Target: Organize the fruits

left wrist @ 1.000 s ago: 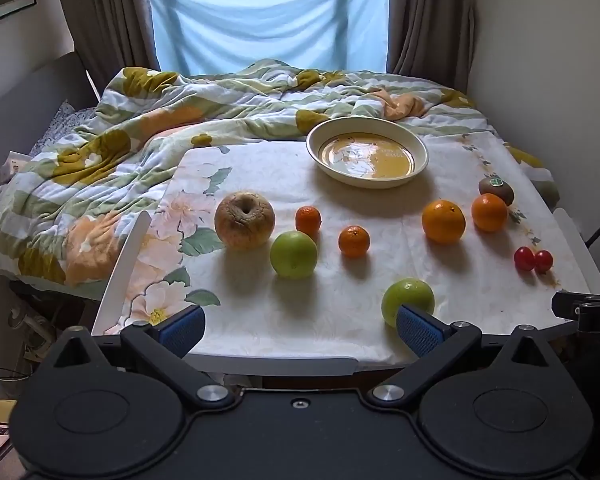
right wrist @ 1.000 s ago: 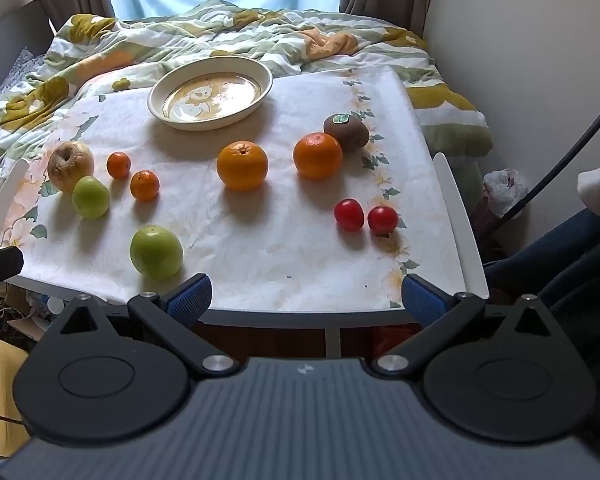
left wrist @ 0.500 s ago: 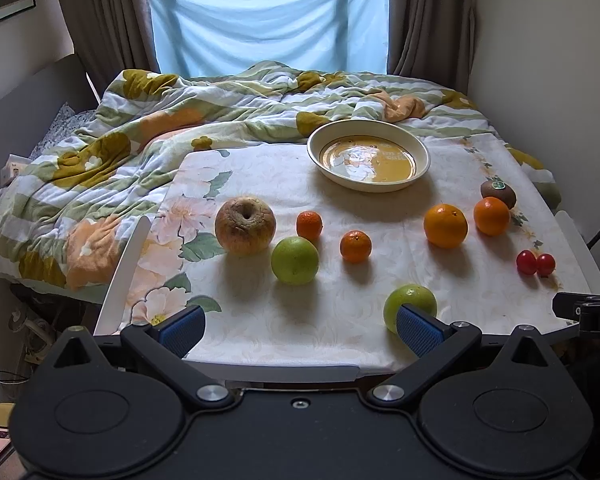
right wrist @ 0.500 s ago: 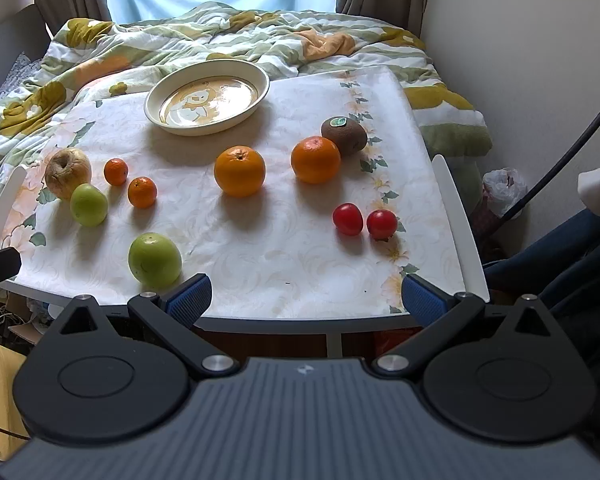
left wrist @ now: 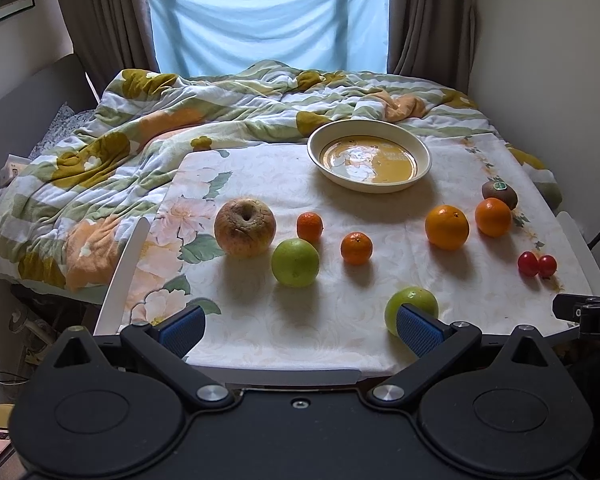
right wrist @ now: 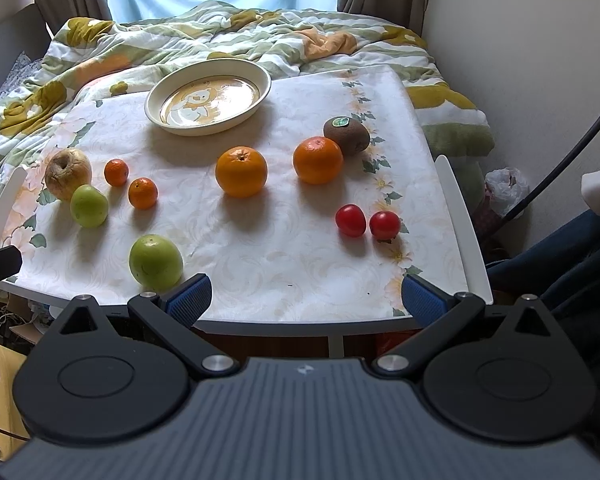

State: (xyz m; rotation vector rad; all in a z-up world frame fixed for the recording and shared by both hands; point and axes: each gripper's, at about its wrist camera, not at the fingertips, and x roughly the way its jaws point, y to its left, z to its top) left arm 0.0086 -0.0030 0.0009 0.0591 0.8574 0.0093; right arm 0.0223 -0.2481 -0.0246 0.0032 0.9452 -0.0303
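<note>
Your left gripper (left wrist: 298, 326) faces bare cloth up to the green apple (left wrist: 295, 262); another green apple (left wrist: 410, 306) crowds its right finger. Your right gripper (right wrist: 306, 295) has an open lane between orange (right wrist: 241, 171) and tomatoes (right wrist: 367, 222).

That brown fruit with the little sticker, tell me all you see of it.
The kiwi is a brown, fuzzy-looking oval with a small green sticker on top. It lies on its side on the flowered tablecloth near the far right edge, right behind an orange; they look to be touching. It seems whole, and neither hand-held gripper is near it.
</note>
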